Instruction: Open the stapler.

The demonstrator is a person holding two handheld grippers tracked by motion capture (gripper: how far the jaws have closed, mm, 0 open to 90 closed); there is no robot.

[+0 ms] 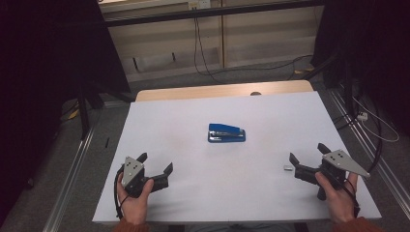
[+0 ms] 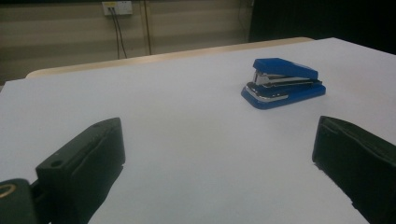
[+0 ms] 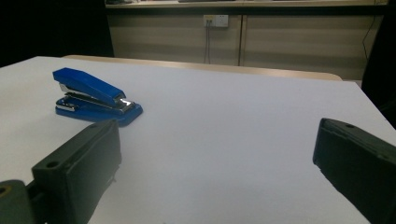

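A blue stapler [image 1: 226, 133] lies closed near the middle of the white table top [image 1: 193, 193]. My left gripper [image 1: 156, 163] rests low at the front left, open, with nothing between its jaws. My right gripper [image 1: 307, 152] is at the front right, also open and empty. In the left gripper view the stapler [image 2: 284, 81] sits ahead and to the right of the open left gripper [image 2: 217, 140]. The right gripper view has the stapler [image 3: 93, 95] ahead and to the left, beyond the wide-apart jaws of the right gripper [image 3: 217, 140].
A small silver metal piece [image 1: 288, 168] lies on the table just in front of the right gripper's near jaw. A wooden strip [image 1: 222, 90] marks the table's far edge. Cables [image 1: 372, 125] trail on the floor to the right.
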